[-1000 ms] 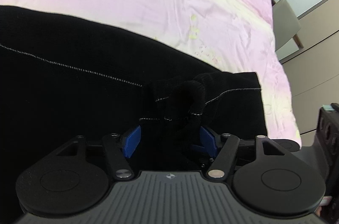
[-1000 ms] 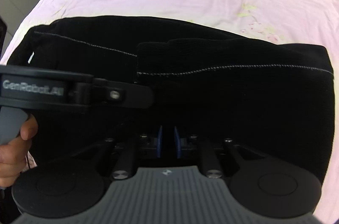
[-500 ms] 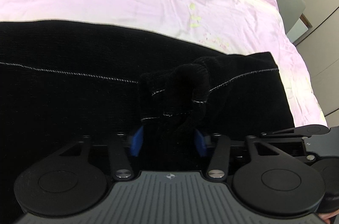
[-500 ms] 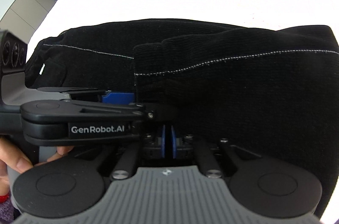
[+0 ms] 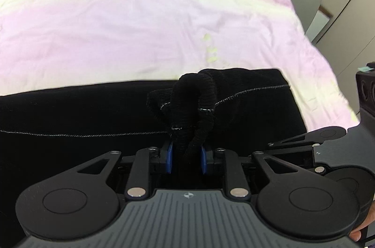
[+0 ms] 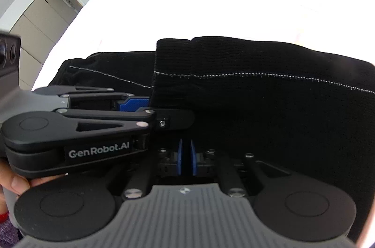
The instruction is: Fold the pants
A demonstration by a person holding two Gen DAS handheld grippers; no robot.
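- Closing on a bunched wad of black fabric, the left tongs have the ribbed hem of the pants between their blue pads, which look to be pressing on it already.
- Spread across the near edge of the pink bed, the pants lie flat to the left of that wad, with a pale line of stitching running along them.
- Sitting just to the right of the left tongs, the right tongs are clenched, pads nearly touching; whether a thin layer of cloth is pinched there I cannot tell (everything under them is black on black).
- Seen from the right wrist, one layer of pants already lies over another, its ribbed edge crossing the lower layer's seam, so I judge at least one fold is in place.
- What is left, by my reading: carrying the gripped hem across for a further fold, then smoothing the stack flat on the bed.
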